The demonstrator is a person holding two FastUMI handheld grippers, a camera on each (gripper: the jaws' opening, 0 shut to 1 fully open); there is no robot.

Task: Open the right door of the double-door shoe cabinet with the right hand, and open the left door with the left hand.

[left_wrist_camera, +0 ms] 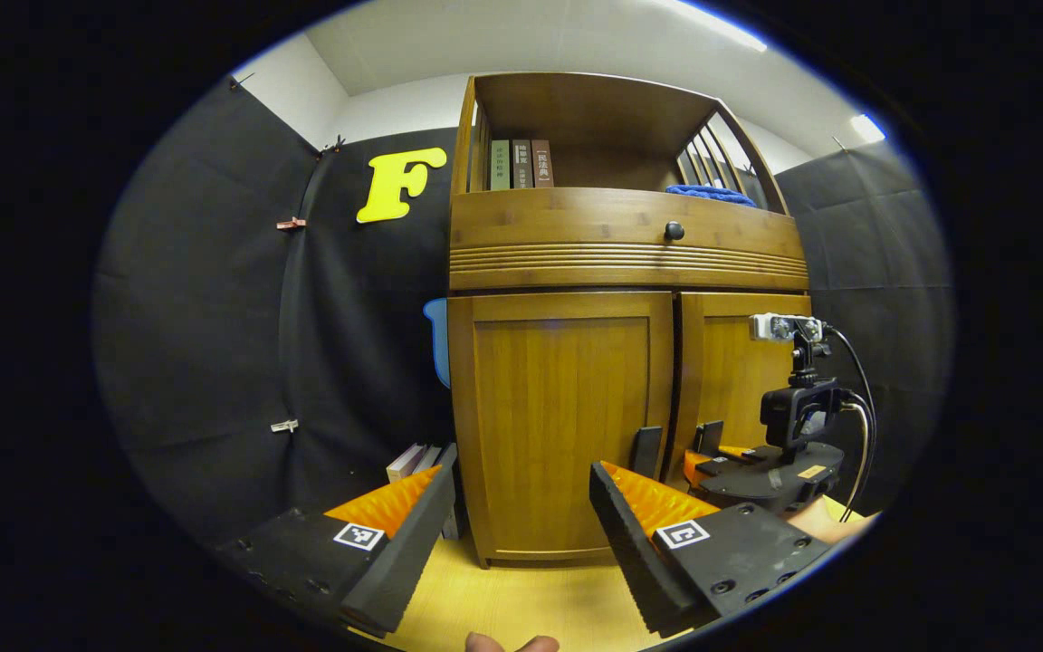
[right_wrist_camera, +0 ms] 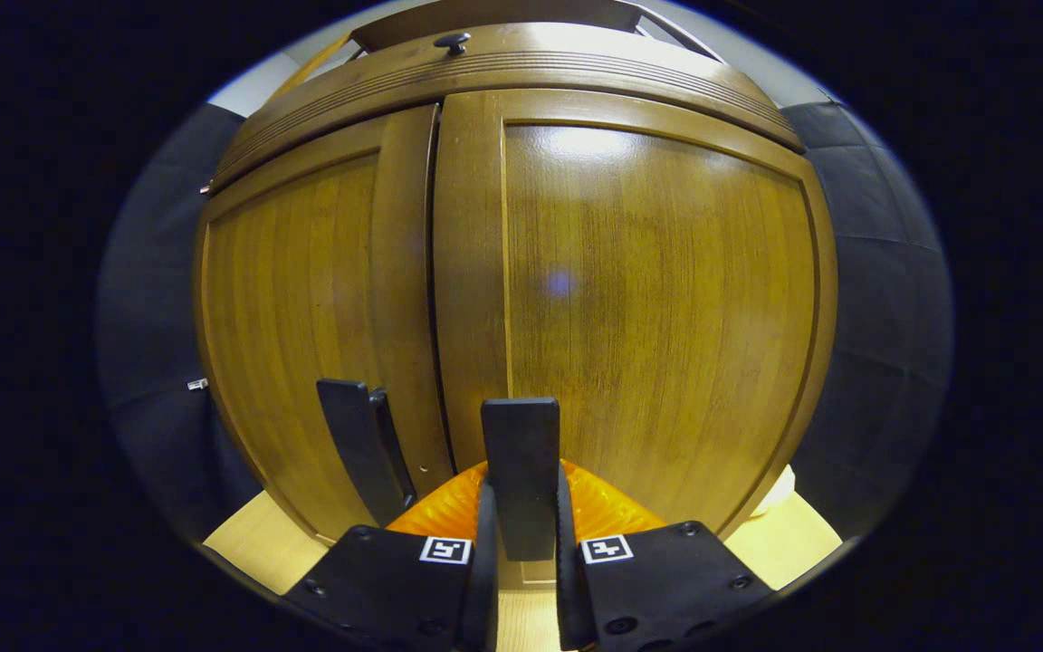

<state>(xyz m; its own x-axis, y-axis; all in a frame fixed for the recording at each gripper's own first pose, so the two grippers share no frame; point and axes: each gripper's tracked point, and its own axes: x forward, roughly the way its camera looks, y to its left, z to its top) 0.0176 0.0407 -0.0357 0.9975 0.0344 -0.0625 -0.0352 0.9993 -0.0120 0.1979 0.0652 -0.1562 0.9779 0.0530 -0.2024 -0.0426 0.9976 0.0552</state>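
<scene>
The shoe cabinet [left_wrist_camera: 621, 272] is warm, glossy wood with a ribbed band under its open shelf; both doors are closed. In the right gripper view the right gripper [right_wrist_camera: 521, 521] is clamped on the flat dark handle [right_wrist_camera: 521, 453] of the right door [right_wrist_camera: 657, 290], with the left door [right_wrist_camera: 304, 317] handle [right_wrist_camera: 360, 448] just beside. The left gripper [left_wrist_camera: 521, 489] hangs spread wide before the left door (touching nothing). Books [left_wrist_camera: 521, 164] and a blue cloth [left_wrist_camera: 710, 194] sit on the shelf
</scene>
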